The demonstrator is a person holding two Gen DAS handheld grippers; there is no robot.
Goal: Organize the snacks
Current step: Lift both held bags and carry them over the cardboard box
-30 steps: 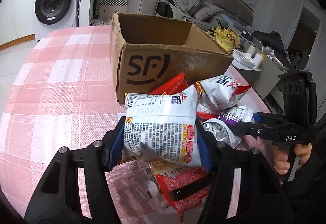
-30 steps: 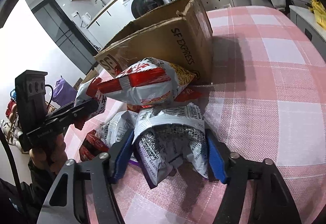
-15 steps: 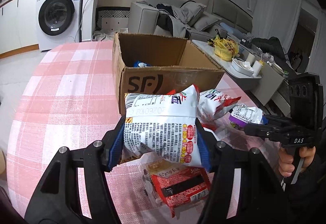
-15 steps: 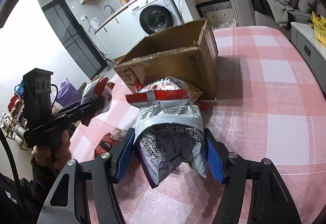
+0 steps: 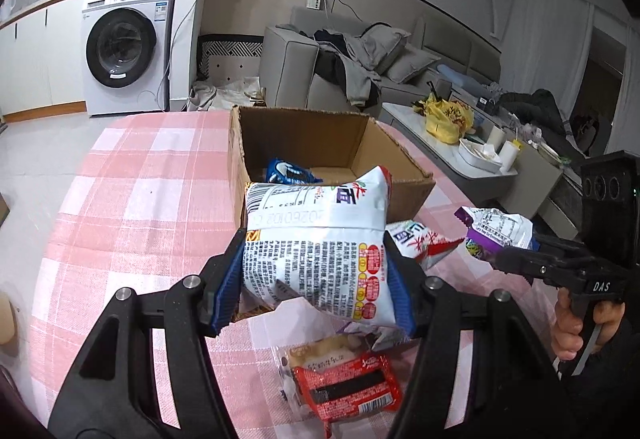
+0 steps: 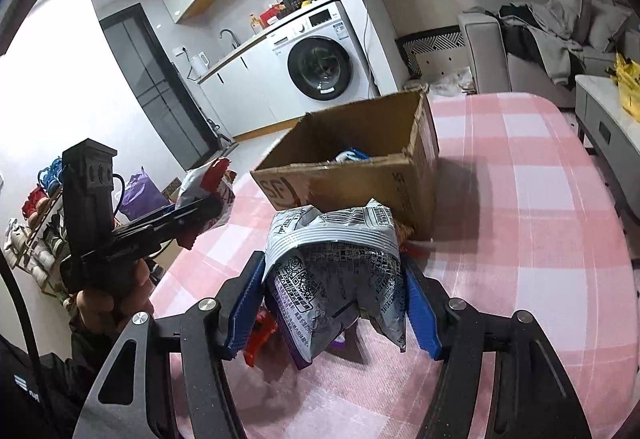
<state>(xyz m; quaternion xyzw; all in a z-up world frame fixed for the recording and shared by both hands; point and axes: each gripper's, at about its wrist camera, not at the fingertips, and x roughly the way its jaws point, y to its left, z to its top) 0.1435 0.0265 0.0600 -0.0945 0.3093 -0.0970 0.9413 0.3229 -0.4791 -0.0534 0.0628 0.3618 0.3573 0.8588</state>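
My left gripper point(image 5: 316, 279) is shut on a white snack bag point(image 5: 320, 239) with red and yellow print, held above the pink checked table point(image 5: 140, 199) just before the open cardboard box point(image 5: 332, 143). A blue packet point(image 5: 288, 171) lies inside the box. My right gripper point(image 6: 336, 295) is shut on a crinkled silver and purple bag point(image 6: 336, 263), also lifted off the table near the box point(image 6: 360, 175). Each gripper shows in the other's view: the right gripper point(image 5: 504, 259) with its silver bag point(image 5: 496, 231), the left gripper point(image 6: 204, 211) with its white bag point(image 6: 208, 187).
A red wrapped pastry point(image 5: 340, 383) and a white and red bag point(image 5: 420, 243) lie on the table below the left gripper. A red packet point(image 6: 260, 331) lies under the right one. Beyond the table stand a washing machine point(image 5: 120, 47), a sofa point(image 5: 344, 71) and a low table point(image 5: 460, 143).
Both grippers have risen with their bags, away from the pile of snacks. The inside of the box and its blue packet have come into view.
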